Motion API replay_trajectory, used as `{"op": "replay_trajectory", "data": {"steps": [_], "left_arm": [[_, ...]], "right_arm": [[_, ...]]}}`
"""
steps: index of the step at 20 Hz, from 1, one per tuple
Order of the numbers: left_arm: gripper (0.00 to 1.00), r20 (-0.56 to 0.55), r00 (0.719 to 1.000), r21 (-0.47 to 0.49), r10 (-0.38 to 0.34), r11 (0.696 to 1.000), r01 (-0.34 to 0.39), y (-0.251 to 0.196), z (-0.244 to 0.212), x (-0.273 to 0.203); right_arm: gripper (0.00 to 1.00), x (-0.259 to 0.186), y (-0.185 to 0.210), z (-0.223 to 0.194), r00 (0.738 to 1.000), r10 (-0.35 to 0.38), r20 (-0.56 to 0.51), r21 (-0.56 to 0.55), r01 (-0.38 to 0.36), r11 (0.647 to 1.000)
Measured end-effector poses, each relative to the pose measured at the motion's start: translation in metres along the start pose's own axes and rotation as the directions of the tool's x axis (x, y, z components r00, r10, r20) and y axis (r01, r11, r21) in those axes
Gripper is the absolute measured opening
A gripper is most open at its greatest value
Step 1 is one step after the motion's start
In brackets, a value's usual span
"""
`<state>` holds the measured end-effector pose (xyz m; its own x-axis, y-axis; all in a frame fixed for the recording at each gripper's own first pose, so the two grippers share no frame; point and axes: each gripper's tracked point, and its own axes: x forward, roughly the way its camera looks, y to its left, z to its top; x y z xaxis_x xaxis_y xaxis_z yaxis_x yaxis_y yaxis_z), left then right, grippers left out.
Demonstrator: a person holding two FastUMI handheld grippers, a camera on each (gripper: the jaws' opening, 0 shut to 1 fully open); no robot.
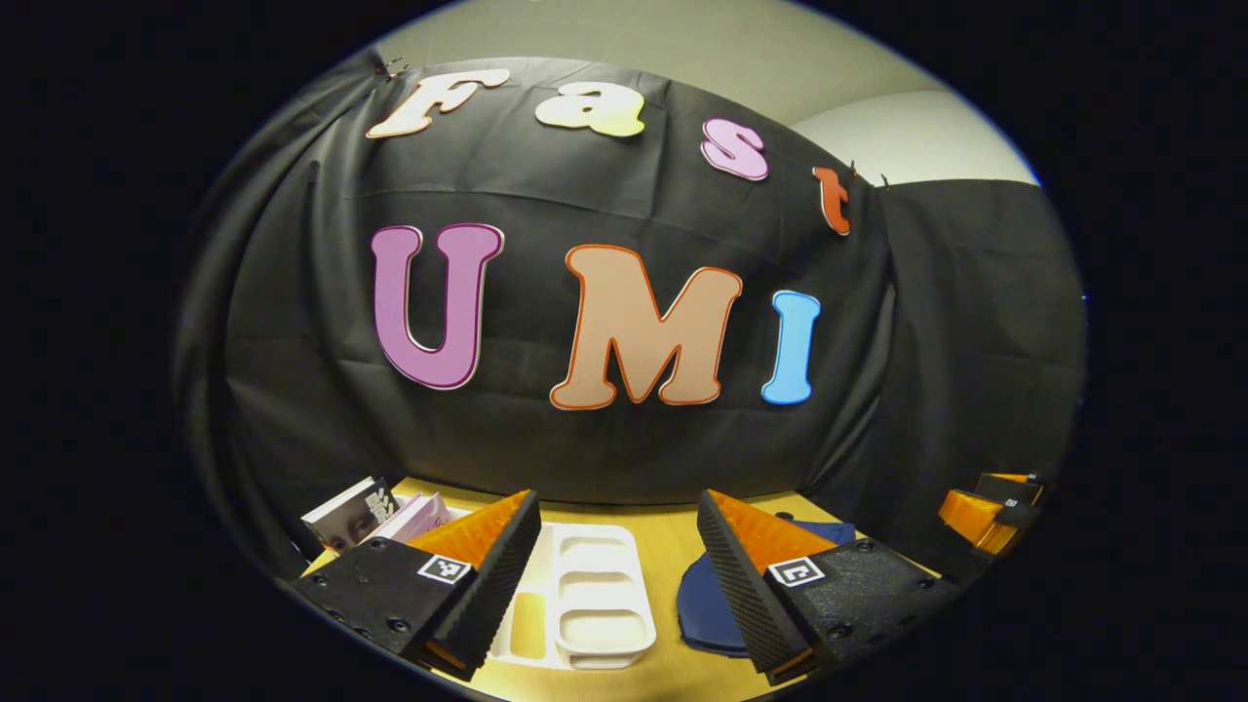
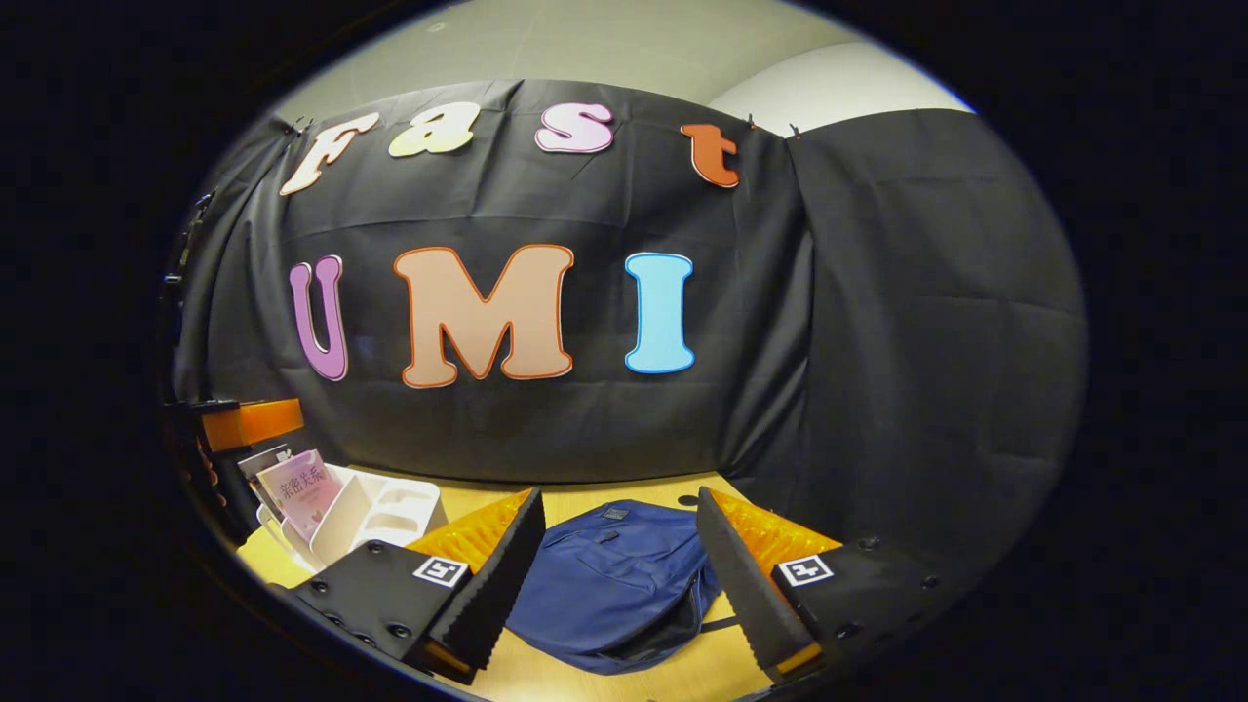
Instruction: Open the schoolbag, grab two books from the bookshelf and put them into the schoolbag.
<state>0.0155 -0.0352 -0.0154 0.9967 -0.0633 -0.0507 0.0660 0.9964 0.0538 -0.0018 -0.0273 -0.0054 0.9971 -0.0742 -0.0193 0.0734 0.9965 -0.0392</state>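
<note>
Left gripper view: the left hand-held gripper is hanging above the wooden counter with its two fingers spread wide apart, nothing between them. Directly under the gap a white bookshelf is lying on the counter, its compartments facing up. At far left, two books are leaning at the end of that bookshelf, one with a dark photo cover, one pinkish. A navy schoolbag is peeking out just behind the right finger, lying flat on the counter beside the bookshelf. At far right edge the right hand-held gripper is showing as an orange and black block, its finger gap too small to tell here. Right gripper view: the right hand-held gripper is hovering with fingers spread wide, gripping nothing. The schoolbag is lying flat on the counter between and below the fingers, looking zipped closed. To the left the bookshelf is sitting with the books standing at its far end, pink cover facing the camera. The left hand-held gripper is sticking in at the left edge above the books, an orange and black piece, spread unclear from here.
</note>
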Motion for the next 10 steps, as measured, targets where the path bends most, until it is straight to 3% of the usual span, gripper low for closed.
{"op": "replay_trajectory", "data": {"steps": [10], "left_arm": [[0.94, -0.01, 0.994, 0.0, 0.106, 0.994, -0.106, 0.049, -0.005, -0.016]], "right_arm": [[0.99, 0.009, 0.008, -0.027, 0.999, -0.028, -0.045, -0.123, 0.023, 0.992]]}}
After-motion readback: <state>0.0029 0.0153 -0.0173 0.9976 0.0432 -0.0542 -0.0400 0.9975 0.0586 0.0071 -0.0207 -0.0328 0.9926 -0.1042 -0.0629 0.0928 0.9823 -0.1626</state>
